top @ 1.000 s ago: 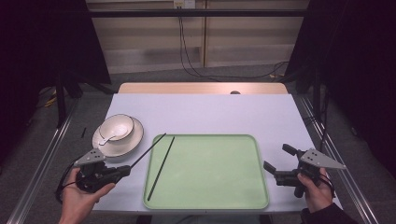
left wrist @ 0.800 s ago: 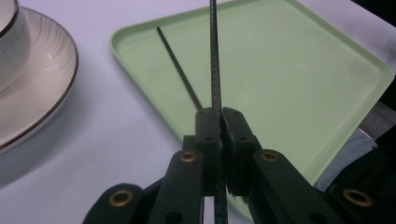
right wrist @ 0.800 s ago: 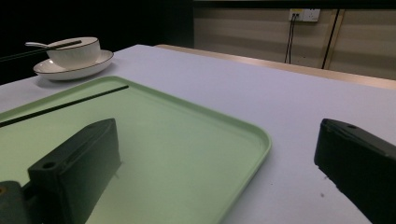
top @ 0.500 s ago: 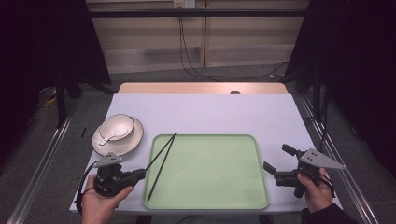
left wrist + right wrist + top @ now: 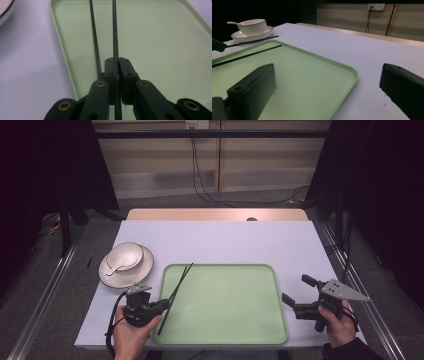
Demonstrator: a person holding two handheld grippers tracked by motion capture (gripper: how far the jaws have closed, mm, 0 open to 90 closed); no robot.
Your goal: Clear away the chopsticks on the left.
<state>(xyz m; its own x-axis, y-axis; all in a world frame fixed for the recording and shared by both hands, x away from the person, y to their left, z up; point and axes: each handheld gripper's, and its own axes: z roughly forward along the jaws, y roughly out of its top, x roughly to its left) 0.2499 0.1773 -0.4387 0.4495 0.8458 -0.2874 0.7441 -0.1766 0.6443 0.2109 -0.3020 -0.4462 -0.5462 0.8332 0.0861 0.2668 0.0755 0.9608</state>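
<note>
Left tool [image 5: 117, 65] clamped on one chopstick [image 5: 114, 30], second chopstick [image 5: 95, 35] on tray [image 5: 160, 45]

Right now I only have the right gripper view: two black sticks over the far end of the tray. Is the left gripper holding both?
Observer: No. In the left gripper view the left gripper is shut on one chopstick; the other chopstick lies free in the green tray, just beside the jaws.
Operator: And where is my right gripper relative to the tray?
Observer: The high view puts the right gripper at the tray's right rim, jaws open and pointing in towards the tray, with nothing between them.
</note>
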